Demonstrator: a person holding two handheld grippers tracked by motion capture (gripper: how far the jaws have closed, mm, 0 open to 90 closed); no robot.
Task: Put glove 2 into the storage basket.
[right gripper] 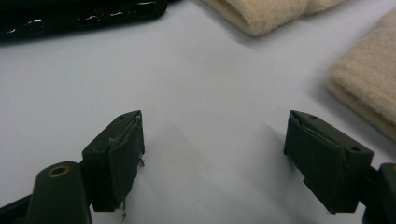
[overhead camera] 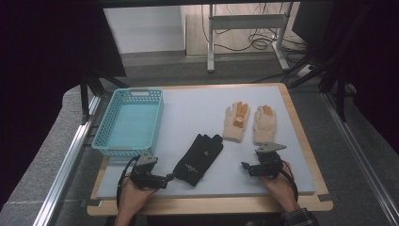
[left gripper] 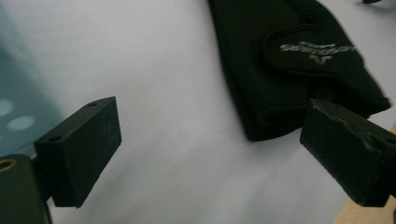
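Left of the black glove (overhead camera: 198, 159), the blue basket (overhead camera: 130, 123) holds nothing.

A pale counter (overhead camera: 188, 108) fills the centre of the frame. At its left edge sits a turquoise basket (overhead camera: 129, 121). A black glove (overhead camera: 199, 158) lies below centre, two cream gloves (overhead camera: 254, 123) side by side to the upper right. Left tongs (overhead camera: 170, 177) point at the black glove's cuff; right tongs (overhead camera: 245, 167) sit just below the cream gloves.

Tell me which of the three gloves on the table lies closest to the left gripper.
The black glove, the only dark one. Its cuff lies right by the left gripper, while the two cream gloves lie farther back on the right side.
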